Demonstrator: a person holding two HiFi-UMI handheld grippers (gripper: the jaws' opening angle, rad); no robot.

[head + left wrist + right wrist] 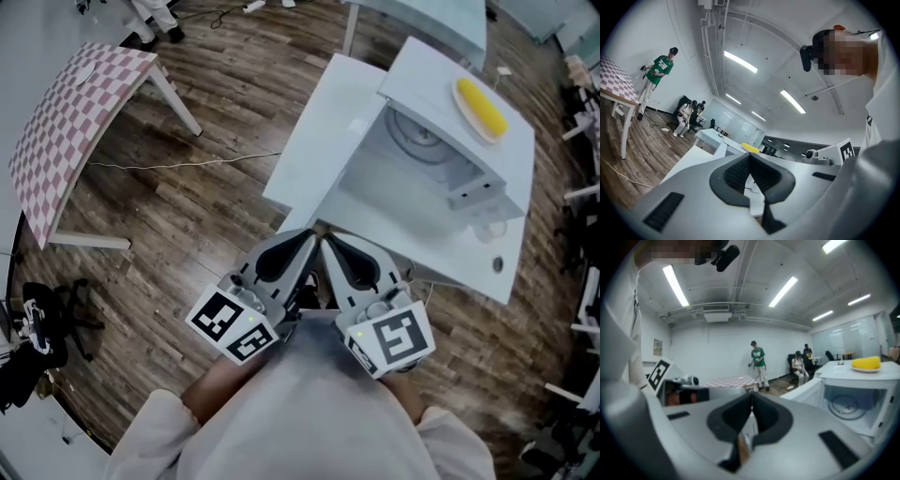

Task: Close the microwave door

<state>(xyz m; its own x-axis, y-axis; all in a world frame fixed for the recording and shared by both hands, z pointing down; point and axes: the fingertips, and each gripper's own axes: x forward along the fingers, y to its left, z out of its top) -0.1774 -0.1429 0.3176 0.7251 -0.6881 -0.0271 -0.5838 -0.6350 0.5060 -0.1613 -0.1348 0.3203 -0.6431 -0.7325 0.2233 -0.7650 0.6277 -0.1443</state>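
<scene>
The left gripper [310, 236] is shut, its dark pads meeting at the tip with nothing between them, as the left gripper view [750, 157] shows plainly. The right gripper [327, 238] is likewise pressed together and empty [751, 397]. In the head view both are held close in front of the person's body, angled inward so their tips lie just beside each other, and each one's marker cube faces up. The tips sit near the front edge of the white table [427, 258], clear of the microwave.

The white microwave [469, 178] stands on that table just beyond the grippers. Its door [319, 131] is swung wide open to the left, and the cavity shows its round glass turntable [419, 139]. The right gripper view shows the same open cavity [855, 404] off to its right. On the microwave's top rests a small plate [466, 120] holding a yellow corn cob [482, 107].

Further left, across the wooden floor [206, 216], is a pink-and-white checkered table [70, 122], and a thin cable [187, 161] trails over the boards between it and the door. In the background, a person in a green shirt [758, 358] stands beside the checkered table, and others sit further back.
</scene>
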